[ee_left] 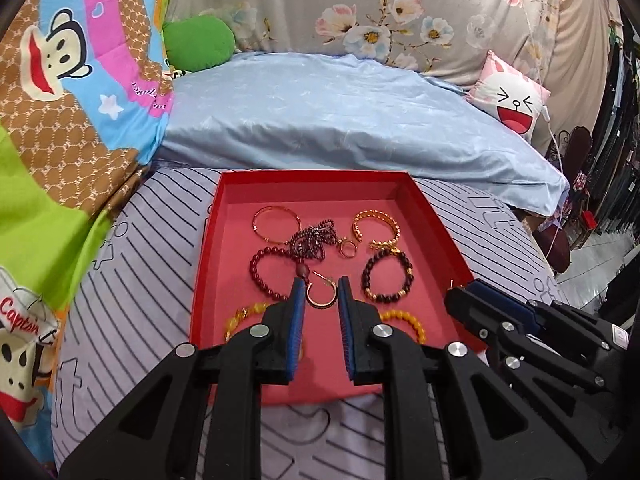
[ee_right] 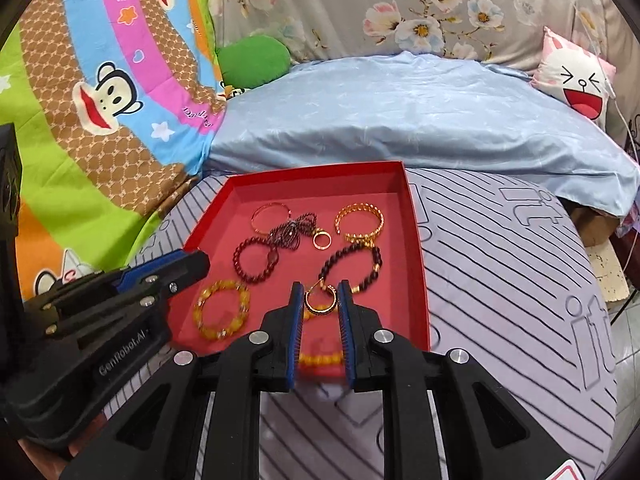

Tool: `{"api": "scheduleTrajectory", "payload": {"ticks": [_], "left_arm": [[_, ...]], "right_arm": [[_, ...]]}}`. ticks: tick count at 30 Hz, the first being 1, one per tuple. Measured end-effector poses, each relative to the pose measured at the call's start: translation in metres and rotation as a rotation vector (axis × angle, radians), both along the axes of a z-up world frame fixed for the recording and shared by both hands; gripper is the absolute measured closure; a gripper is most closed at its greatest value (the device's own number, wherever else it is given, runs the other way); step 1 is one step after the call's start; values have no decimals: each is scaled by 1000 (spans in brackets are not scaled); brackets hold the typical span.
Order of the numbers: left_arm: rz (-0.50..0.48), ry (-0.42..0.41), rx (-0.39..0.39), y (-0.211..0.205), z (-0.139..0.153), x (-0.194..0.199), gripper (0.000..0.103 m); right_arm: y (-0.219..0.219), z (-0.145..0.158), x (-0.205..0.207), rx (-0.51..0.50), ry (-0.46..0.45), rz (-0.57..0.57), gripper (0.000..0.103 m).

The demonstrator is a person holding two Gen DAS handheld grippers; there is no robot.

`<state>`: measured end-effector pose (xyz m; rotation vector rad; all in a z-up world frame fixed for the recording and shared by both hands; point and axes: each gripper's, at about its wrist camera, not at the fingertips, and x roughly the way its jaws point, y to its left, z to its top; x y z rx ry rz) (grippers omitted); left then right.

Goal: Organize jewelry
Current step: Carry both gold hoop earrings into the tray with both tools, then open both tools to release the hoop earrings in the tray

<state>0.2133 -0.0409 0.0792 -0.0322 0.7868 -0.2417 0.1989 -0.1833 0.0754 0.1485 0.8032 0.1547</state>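
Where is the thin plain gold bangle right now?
The thin gold bangle lies in the red tray's far-left area in both views, touching the tangled dark bead necklace on its right.

Matt red card tray (ee_left: 432, 216); glossy beaded bracelets (ee_left: 386, 276); shiny gold metal bangle (ee_left: 277, 225); striped cloth bedsheet (ee_left: 132, 280); matt black plastic grippers (ee_left: 321, 292), ribbed blue pads (ee_left: 297, 320).
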Motion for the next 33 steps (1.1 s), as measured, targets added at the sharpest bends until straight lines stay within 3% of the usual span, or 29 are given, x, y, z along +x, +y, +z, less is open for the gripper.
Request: {"api": "scheduleTrajectory", "payload": {"ticks": [6,14,33], "left_arm": [[3,42,22,-6,-20,37,87],[2,77,37,-9,-38,64,87],[28,78,61,-8,-51,72,81]], "right_arm": [[-2,-21,39,7,45,-11,87],[3,-38,62,-7,74,-5,87],[6,-46,68,-32,76,-19,84]]}}
